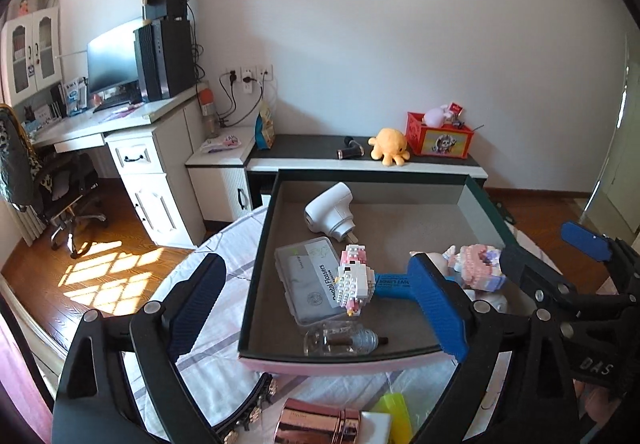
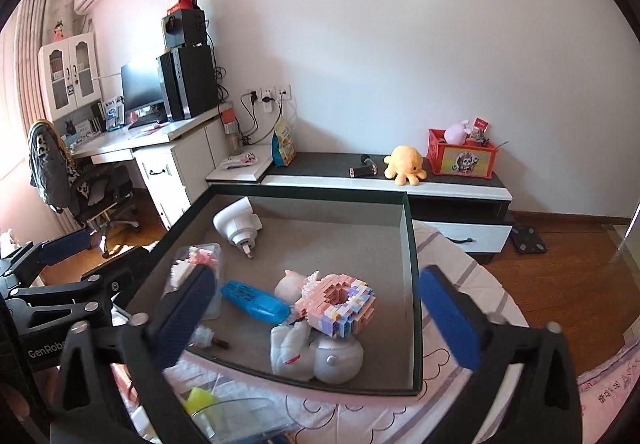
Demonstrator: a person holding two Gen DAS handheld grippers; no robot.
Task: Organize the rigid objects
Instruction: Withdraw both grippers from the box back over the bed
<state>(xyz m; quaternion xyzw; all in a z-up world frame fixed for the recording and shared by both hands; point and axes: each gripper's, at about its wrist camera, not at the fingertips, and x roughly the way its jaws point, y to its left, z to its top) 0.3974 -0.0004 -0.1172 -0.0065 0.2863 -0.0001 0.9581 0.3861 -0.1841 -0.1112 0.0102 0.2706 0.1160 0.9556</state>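
A dark-rimmed box (image 1: 256, 268) with a grey floor sits on the bed; it also shows in the right wrist view (image 2: 412, 264). Inside lie a white plug adapter (image 1: 330, 214), a clear dental flosser case (image 1: 308, 280), a white and pink brick figure (image 1: 354, 286), a blue tube (image 2: 256, 302), a pink brick doughnut (image 2: 340, 304), a white astronaut toy (image 2: 316, 352) and a small glass bottle (image 1: 340, 342). My left gripper (image 1: 320, 308) is open and empty above the box's near left side. My right gripper (image 2: 316, 318) is open and empty above the box's near edge.
On the bedspread near me lie a rose-gold case (image 1: 316, 424), a yellow item (image 1: 396, 416), a black studded band (image 1: 256, 404) and a clear container (image 2: 236, 420). Beyond stand a low cabinet (image 2: 400, 184) with a yellow octopus plush (image 2: 404, 164) and a desk (image 1: 120, 124).
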